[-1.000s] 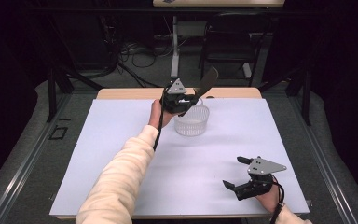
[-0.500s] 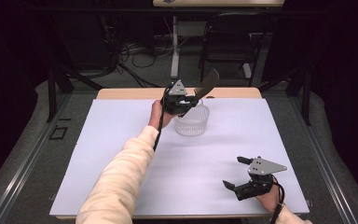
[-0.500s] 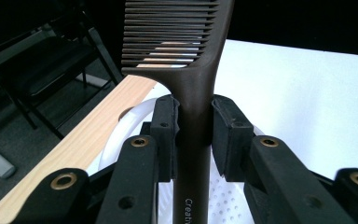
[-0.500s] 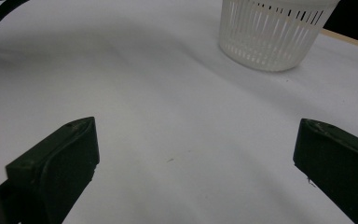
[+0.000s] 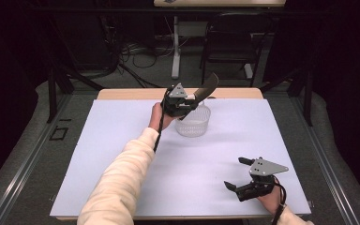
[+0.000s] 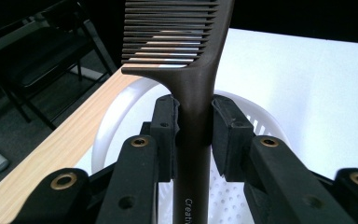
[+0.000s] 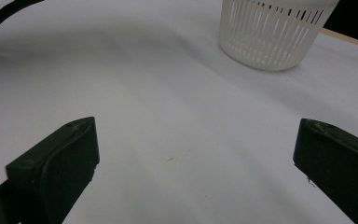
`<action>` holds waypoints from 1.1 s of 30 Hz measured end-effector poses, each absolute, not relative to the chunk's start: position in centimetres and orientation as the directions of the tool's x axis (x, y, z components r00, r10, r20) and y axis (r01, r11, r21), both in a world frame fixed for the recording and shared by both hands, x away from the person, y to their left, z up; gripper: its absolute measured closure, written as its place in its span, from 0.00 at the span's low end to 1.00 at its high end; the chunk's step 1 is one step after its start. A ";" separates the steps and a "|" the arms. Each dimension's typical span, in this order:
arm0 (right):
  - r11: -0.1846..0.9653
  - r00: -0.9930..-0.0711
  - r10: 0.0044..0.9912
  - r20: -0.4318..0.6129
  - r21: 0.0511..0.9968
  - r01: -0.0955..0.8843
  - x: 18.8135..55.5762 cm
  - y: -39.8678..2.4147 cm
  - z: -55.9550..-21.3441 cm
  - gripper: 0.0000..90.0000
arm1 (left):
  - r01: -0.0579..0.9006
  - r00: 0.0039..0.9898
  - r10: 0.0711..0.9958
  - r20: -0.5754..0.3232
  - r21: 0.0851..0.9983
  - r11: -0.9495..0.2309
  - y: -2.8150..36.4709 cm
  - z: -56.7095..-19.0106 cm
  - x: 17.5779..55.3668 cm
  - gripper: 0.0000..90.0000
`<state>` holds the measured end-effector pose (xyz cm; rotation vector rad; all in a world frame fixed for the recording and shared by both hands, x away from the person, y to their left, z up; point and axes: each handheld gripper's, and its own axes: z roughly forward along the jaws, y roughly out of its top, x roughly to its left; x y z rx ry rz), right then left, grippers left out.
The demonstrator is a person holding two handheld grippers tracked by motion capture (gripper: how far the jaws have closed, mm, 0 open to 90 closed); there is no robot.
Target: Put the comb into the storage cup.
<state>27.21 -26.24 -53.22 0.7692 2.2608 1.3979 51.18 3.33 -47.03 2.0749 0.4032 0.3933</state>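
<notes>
A dark brown comb [image 5: 205, 88] [image 6: 193, 70] is clamped by its handle in my left gripper [image 5: 182, 102] [image 6: 195, 135], which is shut on it just above a white slotted basket [image 5: 193, 123] [image 6: 251, 126] near the table's far edge. The comb's toothed end tilts up and to the right, past the basket's rim. My right gripper [image 5: 238, 174] [image 7: 191, 154] rests low at the front right of the white table cover, open, with nothing between its jaws. The basket [image 7: 272, 32] stands ahead of it, well apart.
A white sheet [image 5: 122, 140] covers the table; a strip of bare wood [image 5: 122, 93] shows along the far edge. A black chair [image 5: 232, 40] and cables on the floor lie beyond the table. A sleeved forearm [image 5: 122, 183] reaches across the left half.
</notes>
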 end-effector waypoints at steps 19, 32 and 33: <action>0.358 -0.780 0.625 -0.026 0.898 0.257 27.3 -26.3 -53.3 0.00 | 0.119 0.914 0.389 0.119 0.836 -0.535 3.4 -47.2 51.2 0.80; 0.362 -0.781 0.624 -0.026 0.895 0.259 27.3 -26.2 -53.3 0.00 | 0.103 0.931 0.343 0.122 0.815 -0.570 3.2 -47.3 51.2 0.80; 0.361 -0.780 0.625 -0.026 0.896 0.259 27.3 -26.2 -53.3 0.00 | 0.100 0.932 0.340 0.126 0.811 -0.577 3.1 -47.3 51.2 0.80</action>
